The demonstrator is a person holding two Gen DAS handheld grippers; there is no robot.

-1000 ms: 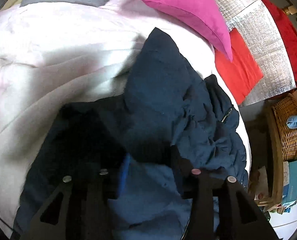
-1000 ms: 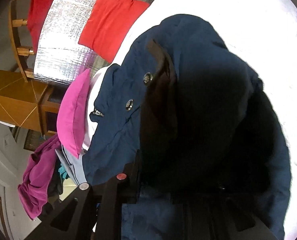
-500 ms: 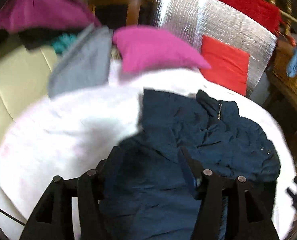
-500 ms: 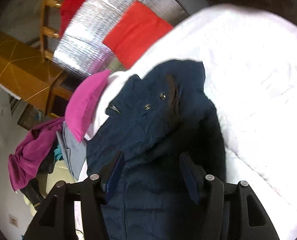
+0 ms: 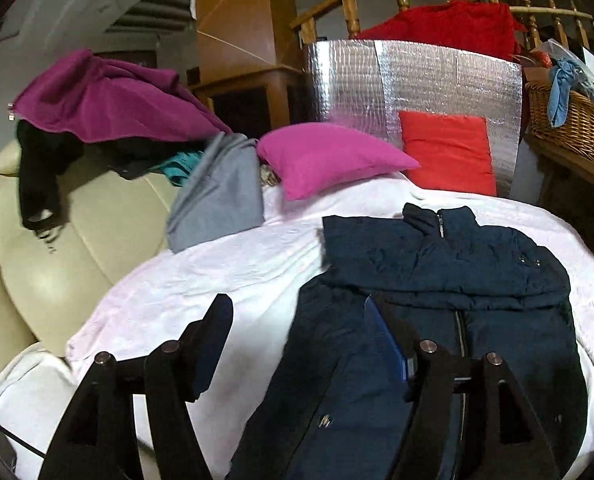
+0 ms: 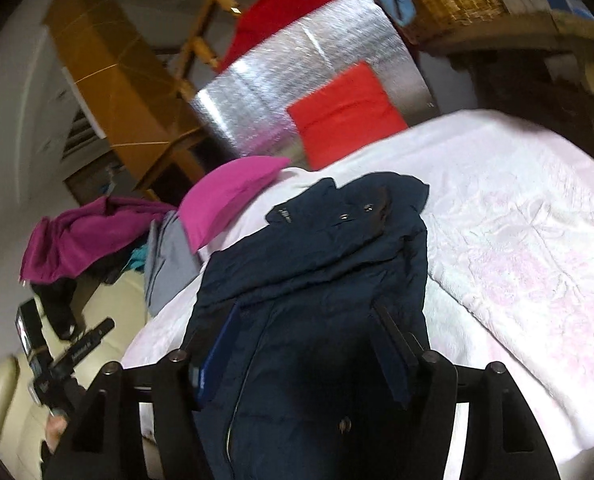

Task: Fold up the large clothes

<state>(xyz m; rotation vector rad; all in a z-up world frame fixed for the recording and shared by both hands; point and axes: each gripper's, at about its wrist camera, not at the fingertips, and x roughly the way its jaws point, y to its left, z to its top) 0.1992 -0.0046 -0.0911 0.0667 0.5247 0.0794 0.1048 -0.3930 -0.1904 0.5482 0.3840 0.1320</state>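
On the bed (image 5: 225, 280), toward its right side and reaching to its near edge, lies one dark blue jacket (image 5: 437, 312), collar toward the pillows and the top part folded down over the body. A second ago both grippers were low over the cloth and nearly closed; now they are lifted back and the whole jacket is in view. The jaws of the left gripper (image 5: 297, 320) have just been opening and stand wide, with only the sheet and the jacket's left edge seen between them, nothing pressed. The jaws of the right gripper (image 6: 305, 328) have also just been opening and stand wide above the jacket, not gripping it. I judge that one fold is just released and the next fold, perhaps of the lower part, is not yet begun.

Counted: one jacket on the bed, two pillows at its far edge, one pink pillow (image 5: 329, 156) and one red pillow (image 5: 449, 152), and one grey garment (image 5: 221, 196) at the far left corner. One silver foil sheet (image 5: 397, 84) stands behind the red pillow. One wicker basket (image 5: 569, 124) is beyond the bed's right side, and one purple garment (image 5: 105, 100) lies on the cream sofa (image 5: 65, 240) at left.
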